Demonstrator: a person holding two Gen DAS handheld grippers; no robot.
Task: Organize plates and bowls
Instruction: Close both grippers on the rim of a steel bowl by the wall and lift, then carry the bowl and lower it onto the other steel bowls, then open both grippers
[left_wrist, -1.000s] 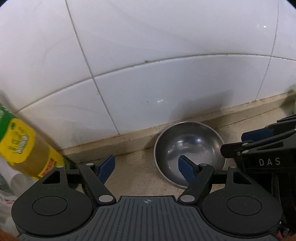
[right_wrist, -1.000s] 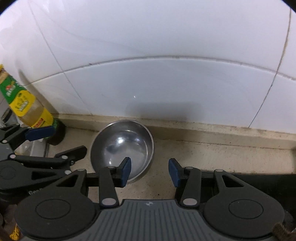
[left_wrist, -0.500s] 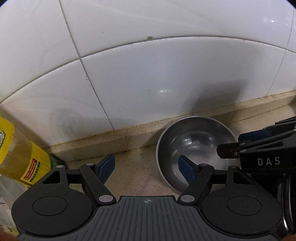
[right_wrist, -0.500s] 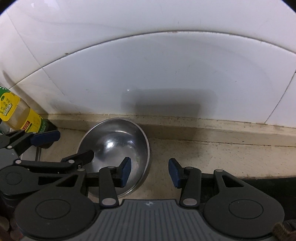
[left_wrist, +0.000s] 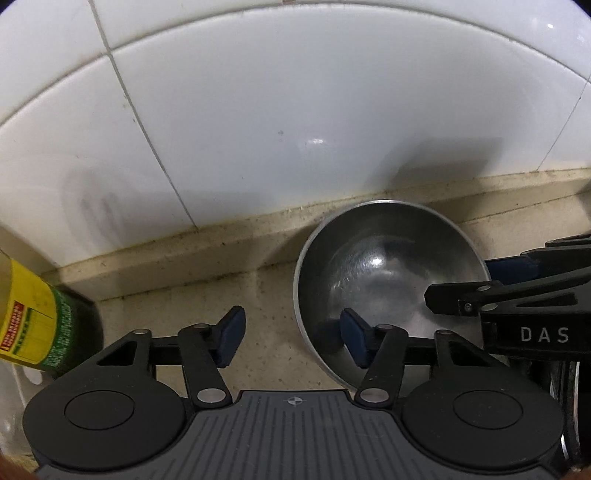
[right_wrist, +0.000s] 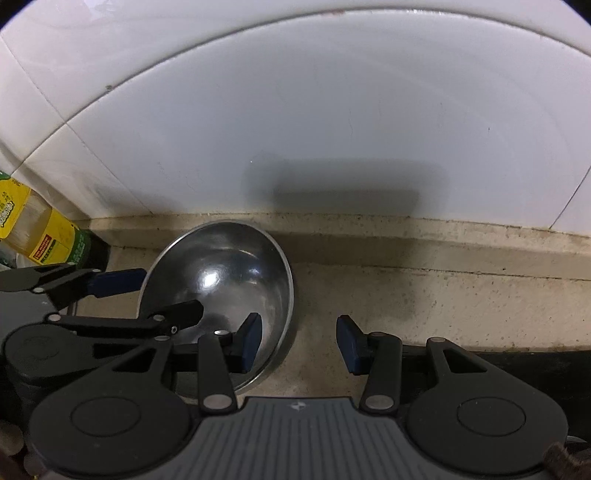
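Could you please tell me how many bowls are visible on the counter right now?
1. A single steel bowl sits on the counter near the base of the tiled wall, right of the yellow-labelled bottle. Others may lie outside both views.

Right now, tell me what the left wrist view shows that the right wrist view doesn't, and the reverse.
Left wrist only: the "DAS" lettering on the right gripper's body, and the left gripper straddling the bowl's left rim, jaws just closing, pads not yet pressing.

Right wrist only: a black edge at the counter's right, and the right gripper straddling the bowl's right rim, also apart from it.

Both: the steel bowl on the counter by the tiled wall, the yellow-labelled bottle, and each other's gripper.
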